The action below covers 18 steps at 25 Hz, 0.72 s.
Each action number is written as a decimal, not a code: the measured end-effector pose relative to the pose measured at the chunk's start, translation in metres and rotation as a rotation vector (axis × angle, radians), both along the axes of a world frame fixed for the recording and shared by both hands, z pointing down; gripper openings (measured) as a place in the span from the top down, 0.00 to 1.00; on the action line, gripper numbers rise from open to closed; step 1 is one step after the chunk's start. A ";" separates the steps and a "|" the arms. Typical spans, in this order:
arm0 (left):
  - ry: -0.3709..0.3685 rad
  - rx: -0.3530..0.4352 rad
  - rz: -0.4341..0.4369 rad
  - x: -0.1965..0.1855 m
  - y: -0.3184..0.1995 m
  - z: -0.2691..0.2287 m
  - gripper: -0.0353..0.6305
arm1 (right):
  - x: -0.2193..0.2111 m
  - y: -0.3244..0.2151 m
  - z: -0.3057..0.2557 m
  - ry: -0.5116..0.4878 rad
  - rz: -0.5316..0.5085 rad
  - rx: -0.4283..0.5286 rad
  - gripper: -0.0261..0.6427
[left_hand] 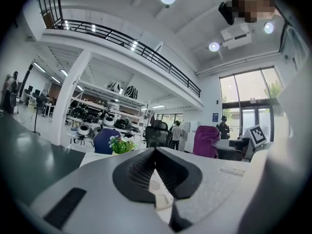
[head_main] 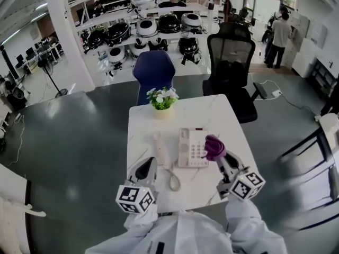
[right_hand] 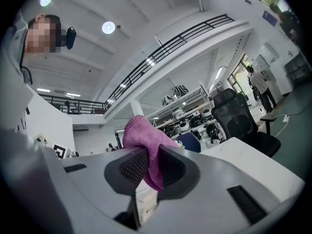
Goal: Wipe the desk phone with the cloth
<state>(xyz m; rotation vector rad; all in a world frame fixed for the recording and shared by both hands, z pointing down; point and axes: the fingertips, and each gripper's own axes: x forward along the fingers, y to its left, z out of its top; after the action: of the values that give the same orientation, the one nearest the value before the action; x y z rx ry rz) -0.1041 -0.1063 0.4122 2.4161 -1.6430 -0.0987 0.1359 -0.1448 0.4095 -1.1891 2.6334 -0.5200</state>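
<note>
The white desk phone lies on the white table, its handset off the base to the left with the coiled cord looping toward me. My right gripper is shut on the purple cloth, which is bunched over the phone's right edge. In the right gripper view the cloth sticks up between the jaws of the right gripper. My left gripper hovers just near of the handset, jaws shut with nothing held; its tips meet in its own view.
A small potted plant stands at the table's far edge. Behind the table are a blue chair and a black office chair. Shelves of equipment fill the background, and a person stands far right.
</note>
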 end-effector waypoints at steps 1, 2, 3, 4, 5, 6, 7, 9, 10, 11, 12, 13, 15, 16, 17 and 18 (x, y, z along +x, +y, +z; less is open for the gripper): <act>-0.005 0.005 -0.004 -0.001 0.000 -0.003 0.95 | 0.001 0.000 -0.002 0.009 0.003 0.008 0.91; -0.008 0.009 -0.009 -0.003 0.001 -0.005 0.95 | 0.001 0.000 -0.004 0.025 0.006 0.016 0.91; -0.011 0.012 -0.013 -0.004 0.001 -0.007 0.95 | 0.001 0.000 -0.006 0.048 0.007 0.025 0.91; -0.014 0.014 -0.017 -0.005 0.001 -0.008 0.95 | 0.000 0.000 -0.006 0.073 0.006 0.035 0.91; -0.019 0.016 -0.020 -0.006 0.002 -0.009 0.95 | 0.000 0.000 -0.006 0.095 0.006 0.045 0.91; -0.024 0.017 -0.022 -0.006 0.002 -0.008 0.95 | -0.001 0.001 -0.006 0.110 0.005 0.053 0.91; -0.028 0.015 -0.024 -0.006 0.003 -0.006 0.95 | -0.001 0.001 -0.006 0.119 0.004 0.059 0.91; -0.034 0.014 -0.030 -0.007 0.005 -0.004 0.95 | -0.001 0.001 -0.005 0.137 0.007 0.070 0.91; -0.039 0.016 -0.033 -0.008 0.005 -0.004 0.95 | -0.001 0.000 -0.005 0.144 0.009 0.075 0.91; -0.046 0.019 -0.036 -0.009 0.005 -0.005 0.95 | -0.001 -0.001 -0.006 0.147 0.011 0.079 0.91; -0.053 0.020 -0.039 -0.010 0.005 -0.006 0.95 | 0.000 -0.002 -0.007 0.149 0.013 0.082 0.91; -0.058 0.021 -0.042 -0.011 0.005 -0.006 0.95 | 0.000 -0.002 -0.008 0.151 0.016 0.084 0.91; -0.062 0.020 -0.047 -0.013 0.005 -0.005 0.95 | 0.001 -0.003 -0.006 0.154 0.022 0.083 0.91; -0.062 0.019 -0.050 -0.014 0.006 -0.005 0.95 | 0.002 -0.003 -0.005 0.157 0.026 0.084 0.91; -0.064 0.019 -0.053 -0.015 0.006 -0.004 0.95 | 0.003 -0.003 -0.005 0.161 0.032 0.086 0.91; -0.066 0.019 -0.055 -0.016 0.006 -0.005 0.95 | 0.004 -0.004 -0.005 0.167 0.040 0.089 0.91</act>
<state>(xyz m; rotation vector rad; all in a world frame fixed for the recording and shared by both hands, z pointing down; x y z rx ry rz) -0.1205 -0.1001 0.4077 2.4128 -1.7448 -0.0439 0.1402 -0.1487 0.4043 -1.3064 2.7313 -0.3047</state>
